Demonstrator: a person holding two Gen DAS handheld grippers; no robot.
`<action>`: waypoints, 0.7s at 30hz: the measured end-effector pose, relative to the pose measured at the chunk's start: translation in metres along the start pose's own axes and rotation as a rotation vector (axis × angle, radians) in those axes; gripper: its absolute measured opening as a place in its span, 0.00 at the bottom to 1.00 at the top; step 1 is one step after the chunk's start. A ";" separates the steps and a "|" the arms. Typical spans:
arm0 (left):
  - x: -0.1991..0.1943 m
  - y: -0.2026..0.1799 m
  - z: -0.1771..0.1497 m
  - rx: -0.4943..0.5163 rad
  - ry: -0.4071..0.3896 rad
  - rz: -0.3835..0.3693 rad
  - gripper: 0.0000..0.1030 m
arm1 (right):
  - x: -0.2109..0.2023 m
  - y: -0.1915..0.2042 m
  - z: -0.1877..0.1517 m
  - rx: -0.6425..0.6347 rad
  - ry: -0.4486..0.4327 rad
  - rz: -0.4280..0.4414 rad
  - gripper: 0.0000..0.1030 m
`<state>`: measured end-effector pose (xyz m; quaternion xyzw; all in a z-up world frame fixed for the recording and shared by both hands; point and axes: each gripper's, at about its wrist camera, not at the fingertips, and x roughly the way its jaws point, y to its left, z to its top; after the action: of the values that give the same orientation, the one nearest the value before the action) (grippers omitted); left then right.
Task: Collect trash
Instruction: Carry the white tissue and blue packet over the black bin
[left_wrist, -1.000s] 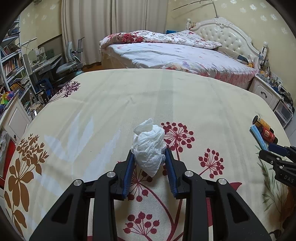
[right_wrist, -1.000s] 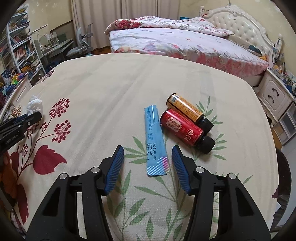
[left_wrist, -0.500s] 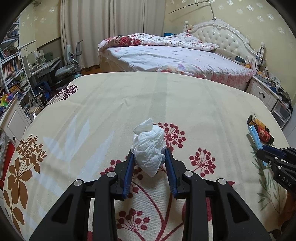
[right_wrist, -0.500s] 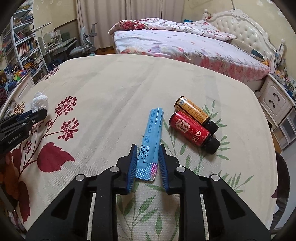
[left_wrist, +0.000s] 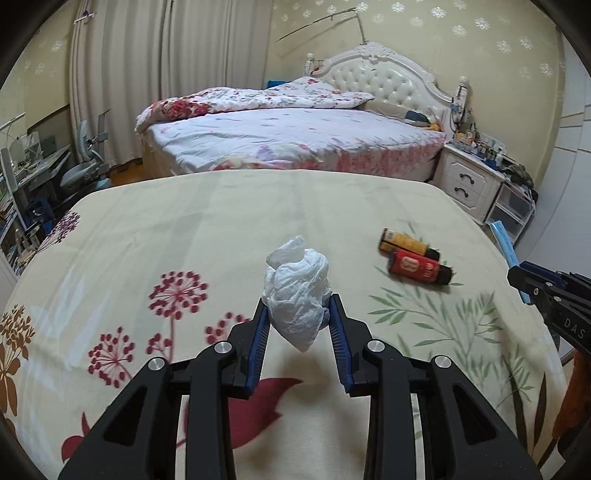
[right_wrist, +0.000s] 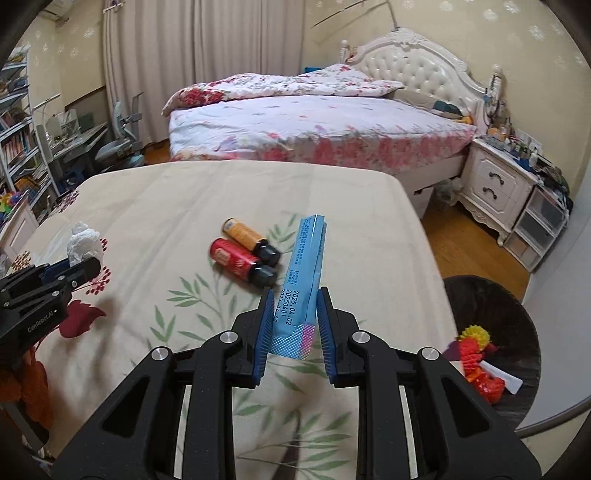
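Note:
My left gripper (left_wrist: 297, 308) is shut on a crumpled white tissue (left_wrist: 298, 291), held clear above the cream flowered cloth (left_wrist: 207, 236). My right gripper (right_wrist: 294, 295) is shut on a long blue sachet (right_wrist: 304, 266) that is lifted off the cloth and sticks out ahead of the fingers. In the left wrist view the right gripper (left_wrist: 517, 275) with the sachet (left_wrist: 503, 245) shows at the right edge. In the right wrist view the left gripper (right_wrist: 85, 266) and the tissue (right_wrist: 84, 242) show at the left. Two small bottles, a red one (right_wrist: 236, 260) and an orange one (right_wrist: 244, 235), lie side by side on the cloth.
A dark bin (right_wrist: 491, 332) with red, yellow and white scraps inside stands on the floor beside the table's right edge. Beyond the table are a bed (right_wrist: 314, 125), a white nightstand (right_wrist: 498, 184), and a desk with a chair (right_wrist: 122, 147) on the left.
The right gripper shut on the blue sachet and lifted it off the cloth. Both grippers swung to the right and rose, the left one still carrying the tissue.

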<state>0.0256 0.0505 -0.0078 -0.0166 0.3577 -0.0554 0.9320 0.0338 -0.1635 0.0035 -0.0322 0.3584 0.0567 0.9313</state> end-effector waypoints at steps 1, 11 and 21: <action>0.001 -0.010 0.002 0.015 -0.005 -0.016 0.32 | -0.003 -0.010 0.000 0.016 -0.007 -0.018 0.23; 0.018 -0.110 0.022 0.137 -0.035 -0.175 0.32 | -0.019 -0.101 -0.012 0.168 -0.044 -0.185 0.23; 0.044 -0.187 0.032 0.232 -0.030 -0.261 0.32 | -0.012 -0.156 -0.030 0.262 -0.047 -0.251 0.23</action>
<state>0.0627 -0.1402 0.0002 0.0437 0.3300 -0.2166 0.9177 0.0253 -0.3219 -0.0080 0.0465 0.3340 -0.1063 0.9354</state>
